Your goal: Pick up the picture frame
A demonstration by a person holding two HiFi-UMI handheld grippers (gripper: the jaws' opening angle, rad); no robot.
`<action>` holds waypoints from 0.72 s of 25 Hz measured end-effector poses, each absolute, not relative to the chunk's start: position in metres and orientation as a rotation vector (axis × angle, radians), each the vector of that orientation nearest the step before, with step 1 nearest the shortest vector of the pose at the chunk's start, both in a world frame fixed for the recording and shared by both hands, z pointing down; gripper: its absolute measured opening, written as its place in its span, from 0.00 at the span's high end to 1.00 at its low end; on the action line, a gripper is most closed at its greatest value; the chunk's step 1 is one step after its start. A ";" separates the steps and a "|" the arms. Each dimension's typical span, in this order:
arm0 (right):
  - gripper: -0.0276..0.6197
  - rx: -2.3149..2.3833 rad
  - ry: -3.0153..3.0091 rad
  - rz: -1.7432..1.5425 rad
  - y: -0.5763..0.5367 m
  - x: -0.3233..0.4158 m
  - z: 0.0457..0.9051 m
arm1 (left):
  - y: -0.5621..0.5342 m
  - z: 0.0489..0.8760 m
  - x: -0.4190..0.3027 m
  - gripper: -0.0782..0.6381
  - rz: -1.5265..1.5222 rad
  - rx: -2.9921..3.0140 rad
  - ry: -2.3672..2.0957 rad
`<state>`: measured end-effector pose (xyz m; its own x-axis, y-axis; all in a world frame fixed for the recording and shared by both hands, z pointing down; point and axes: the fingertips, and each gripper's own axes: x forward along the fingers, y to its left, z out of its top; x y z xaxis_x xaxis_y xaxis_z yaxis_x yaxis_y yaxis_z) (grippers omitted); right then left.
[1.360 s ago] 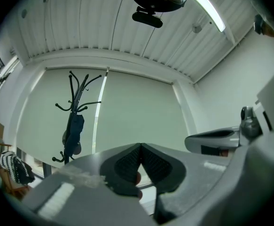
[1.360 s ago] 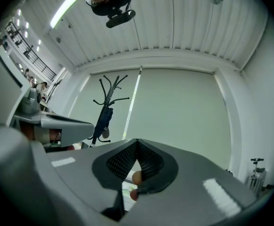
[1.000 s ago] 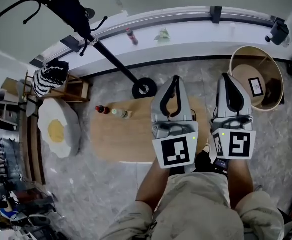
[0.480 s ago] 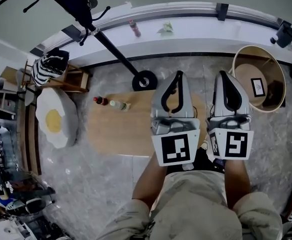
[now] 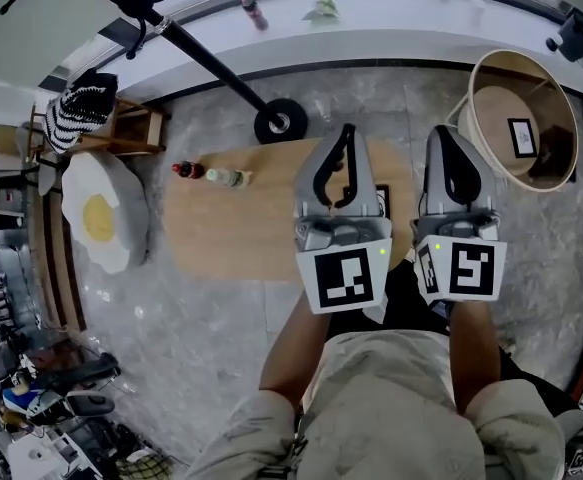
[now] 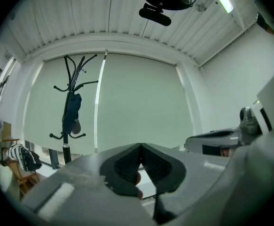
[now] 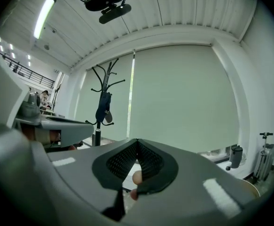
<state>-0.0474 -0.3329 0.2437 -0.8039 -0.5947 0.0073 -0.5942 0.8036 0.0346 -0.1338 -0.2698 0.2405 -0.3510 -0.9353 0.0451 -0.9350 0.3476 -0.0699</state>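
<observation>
**Change since earlier frames.** We note that the whole scene has slid up the head view, and more of the person's lap shows. Both tools cover the same right end of the wooden table [image 5: 221, 238] as before.

**Tongs.** The left gripper [image 5: 347, 133] and the right gripper [image 5: 441, 133] both have their jaws pressed together and pinch nothing.

**Task item.** We find a small black-edged picture frame [image 5: 523, 136] lying inside the round wooden tub [image 5: 561, 98], to the right of the table and apart from both tools.

**Writing.** We can read none. The marker cubes carry only black-and-white squares, and the bottle labels are too small.

**Surroundings.**
- A red-capped bottle [image 5: 181, 169] and a pale bottle [image 5: 226, 177] lie at the table's left end.
- The coat stand base [image 5: 279, 121] sits just beyond the table.
- A fried-egg cushion [image 5: 99, 218] lies on the floor to the left.

**Obstruction.** The left tool half covers a dark rectangle [image 5: 384, 200] on the table, and we cannot tell what it is.
</observation>
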 end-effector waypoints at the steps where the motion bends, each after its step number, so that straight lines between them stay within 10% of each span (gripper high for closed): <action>1: 0.95 0.973 -2.952 -0.035 -0.332 -0.049 0.252 | -0.269 0.250 -0.135 0.88 -0.136 -1.800 2.589; 18: 0.95 0.898 -2.700 0.218 -0.320 -0.054 0.439 | -0.249 0.430 -0.152 0.88 -0.397 -1.903 2.802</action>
